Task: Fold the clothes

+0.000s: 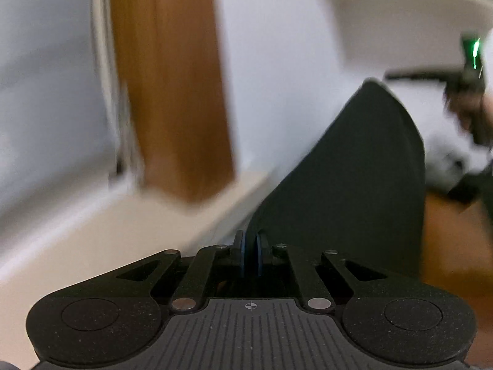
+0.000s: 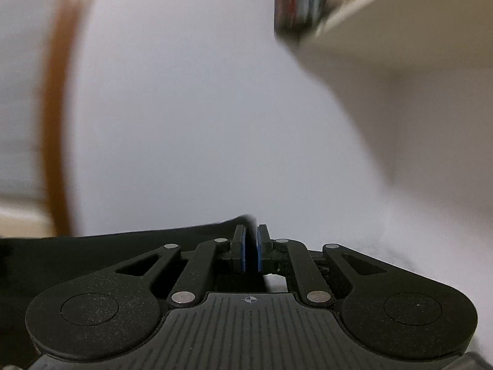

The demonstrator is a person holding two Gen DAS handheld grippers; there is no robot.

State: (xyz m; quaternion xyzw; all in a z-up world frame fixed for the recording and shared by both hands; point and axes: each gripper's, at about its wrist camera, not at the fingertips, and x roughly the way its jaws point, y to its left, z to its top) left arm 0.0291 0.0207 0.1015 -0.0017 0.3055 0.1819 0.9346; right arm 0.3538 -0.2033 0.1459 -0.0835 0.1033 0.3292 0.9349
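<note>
Left hand-held gripper (image 1: 251, 254) and right hand-held gripper (image 2: 251, 252) each pinch the dark cloth (image 1: 354, 185), stretched in the air between them, probably to straighten it for folding.

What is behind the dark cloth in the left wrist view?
Behind the cloth, a white wall and a pale ledge show. Whatever lies directly behind it is covered.

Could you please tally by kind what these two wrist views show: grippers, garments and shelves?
Black two-finger grippers with blue pads: 2, left gripper and right gripper, each shut on cloth
Dark, near-black cloth garments: 1
Pale wall shelves holding blurred books: 1
Total: 4
</note>
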